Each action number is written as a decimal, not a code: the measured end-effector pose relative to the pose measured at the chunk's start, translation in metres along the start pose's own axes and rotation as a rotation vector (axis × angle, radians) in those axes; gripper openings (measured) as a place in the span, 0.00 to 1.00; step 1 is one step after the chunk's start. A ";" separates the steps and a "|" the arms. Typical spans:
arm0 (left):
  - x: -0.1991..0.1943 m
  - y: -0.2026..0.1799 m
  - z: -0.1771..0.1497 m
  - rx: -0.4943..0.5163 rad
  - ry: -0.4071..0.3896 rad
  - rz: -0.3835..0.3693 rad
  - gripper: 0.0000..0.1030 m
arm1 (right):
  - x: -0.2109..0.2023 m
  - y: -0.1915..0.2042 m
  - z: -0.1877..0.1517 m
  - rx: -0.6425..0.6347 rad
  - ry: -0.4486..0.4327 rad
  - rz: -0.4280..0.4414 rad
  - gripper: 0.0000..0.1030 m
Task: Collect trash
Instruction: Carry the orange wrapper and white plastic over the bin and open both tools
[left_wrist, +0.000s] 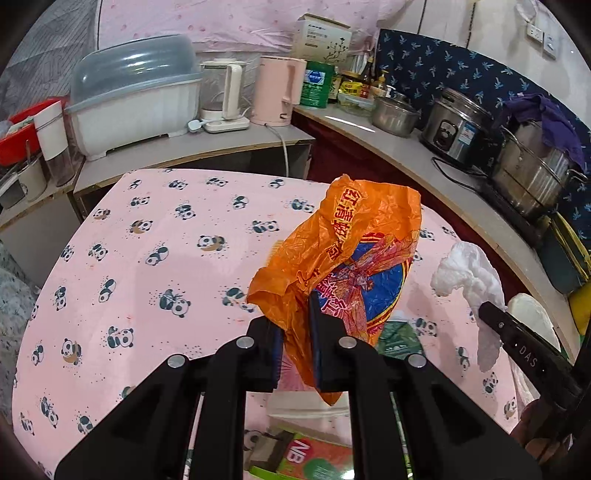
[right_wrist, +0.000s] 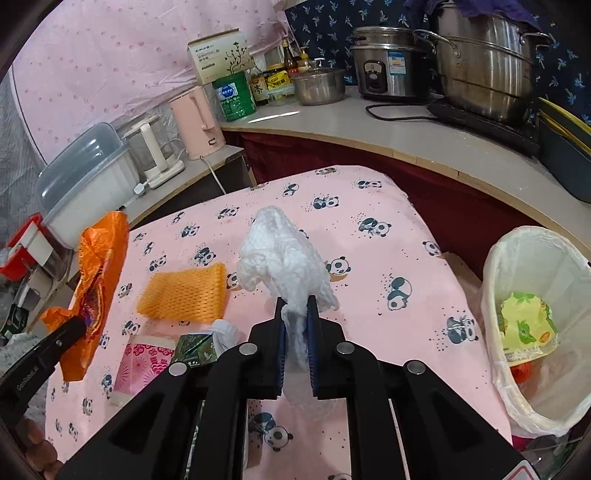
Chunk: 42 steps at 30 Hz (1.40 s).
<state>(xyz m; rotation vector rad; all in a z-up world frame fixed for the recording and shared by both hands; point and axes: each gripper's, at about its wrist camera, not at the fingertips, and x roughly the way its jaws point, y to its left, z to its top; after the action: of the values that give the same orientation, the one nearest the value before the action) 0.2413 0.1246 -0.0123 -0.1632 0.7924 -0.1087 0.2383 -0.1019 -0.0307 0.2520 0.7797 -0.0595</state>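
My left gripper (left_wrist: 295, 325) is shut on a crumpled orange plastic bag (left_wrist: 343, 254) and holds it above the pink panda tablecloth (left_wrist: 147, 258). My right gripper (right_wrist: 295, 325) is shut on a white foam net (right_wrist: 280, 254), also lifted off the cloth. Each held piece shows in the other view: the foam net (left_wrist: 469, 273) at the right, the orange bag (right_wrist: 96, 280) at the left. On the cloth lie an orange foam sleeve (right_wrist: 184, 291), a pink packet (right_wrist: 142, 365) and a small green wrapper (right_wrist: 194, 349). A lined waste bin (right_wrist: 498, 295) with wrappers inside stands at the right.
A curved counter (right_wrist: 369, 125) behind the table carries a rice cooker (right_wrist: 388, 62), steel pots (right_wrist: 484, 62), a pink kettle (right_wrist: 197, 122), a green tin and bottles. A lidded dish rack (left_wrist: 129, 99) sits at the back left. A dark red cabinet front lies between table and counter.
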 end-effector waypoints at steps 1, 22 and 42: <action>-0.003 -0.008 -0.001 0.010 -0.002 -0.009 0.11 | -0.007 -0.003 0.000 0.006 -0.010 0.002 0.09; -0.045 -0.181 -0.045 0.236 0.010 -0.172 0.11 | -0.133 -0.121 -0.025 0.158 -0.150 -0.066 0.09; -0.008 -0.323 -0.085 0.423 0.099 -0.281 0.12 | -0.135 -0.245 -0.042 0.311 -0.138 -0.172 0.10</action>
<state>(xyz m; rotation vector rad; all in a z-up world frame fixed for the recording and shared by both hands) 0.1629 -0.2005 -0.0054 0.1345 0.8249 -0.5488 0.0774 -0.3337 -0.0143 0.4702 0.6516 -0.3588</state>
